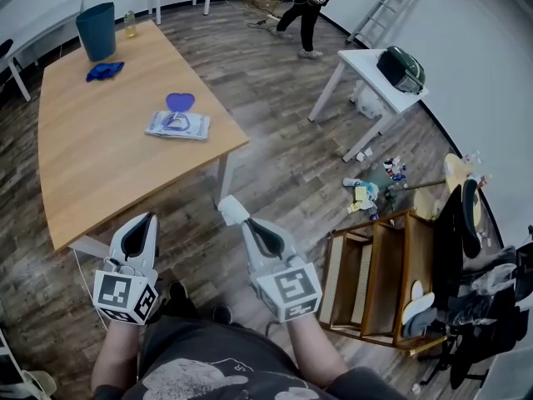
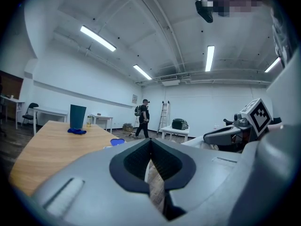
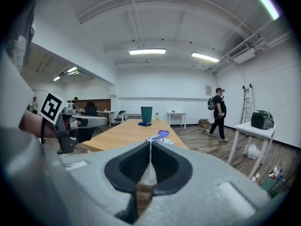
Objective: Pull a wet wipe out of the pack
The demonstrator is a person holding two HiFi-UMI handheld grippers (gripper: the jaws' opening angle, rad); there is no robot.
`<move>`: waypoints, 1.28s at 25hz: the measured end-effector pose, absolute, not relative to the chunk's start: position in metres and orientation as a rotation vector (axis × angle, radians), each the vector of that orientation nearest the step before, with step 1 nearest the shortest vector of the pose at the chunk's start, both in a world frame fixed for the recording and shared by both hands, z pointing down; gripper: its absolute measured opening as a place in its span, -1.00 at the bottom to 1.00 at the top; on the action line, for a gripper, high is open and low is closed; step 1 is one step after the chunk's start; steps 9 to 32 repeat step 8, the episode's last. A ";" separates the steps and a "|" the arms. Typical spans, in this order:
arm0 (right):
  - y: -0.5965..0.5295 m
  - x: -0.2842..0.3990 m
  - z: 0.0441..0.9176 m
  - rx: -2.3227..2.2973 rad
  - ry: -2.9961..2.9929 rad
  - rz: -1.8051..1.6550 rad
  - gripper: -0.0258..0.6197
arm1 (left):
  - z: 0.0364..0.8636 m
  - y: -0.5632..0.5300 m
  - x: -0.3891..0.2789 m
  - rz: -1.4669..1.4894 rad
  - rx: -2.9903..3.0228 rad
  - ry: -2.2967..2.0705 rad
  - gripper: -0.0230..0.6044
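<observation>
While the left gripper (image 1: 150, 219) and the right gripper (image 1: 227, 206) hang over the floor, short of the desk (image 1: 92, 173), both have their jaws closed, nothing between them. Farther on, the wet wipe pack (image 1: 177, 126) lies flat near the desk's right edge, its long axis across the head view, slightly lower at the right. Its blue lid (image 1: 180, 101) is flipped open toward the far side. Beyond are a blue cloth (image 1: 104, 71) and a teal bin (image 1: 97, 30).

On my table (image 1: 92, 165) the wipe pack (image 1: 177, 124) lies toward the right edge, with the bin (image 1: 97, 30) and cloth (image 1: 105, 71) far behind it. My left gripper (image 1: 148, 219) and right gripper (image 1: 230, 208) sit side by side before the near edge, well apart from the pack.
</observation>
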State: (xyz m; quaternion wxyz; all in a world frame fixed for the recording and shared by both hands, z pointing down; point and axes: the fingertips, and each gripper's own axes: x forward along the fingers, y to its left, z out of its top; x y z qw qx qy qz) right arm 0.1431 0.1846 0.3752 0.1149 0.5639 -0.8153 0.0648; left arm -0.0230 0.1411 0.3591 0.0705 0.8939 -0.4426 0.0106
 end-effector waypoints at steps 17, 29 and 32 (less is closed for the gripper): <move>0.196 0.155 0.374 1.679 -2.372 0.178 -0.92 | 0.359 0.145 -0.012 0.042 2.718 -1.309 -0.87; 0.196 0.155 0.374 1.679 -2.372 0.178 -0.92 | 0.359 0.145 -0.012 0.042 2.718 -1.309 -0.87; 0.196 0.155 0.374 1.679 -2.372 0.178 -0.92 | 0.359 0.145 -0.012 0.042 2.718 -1.309 -0.87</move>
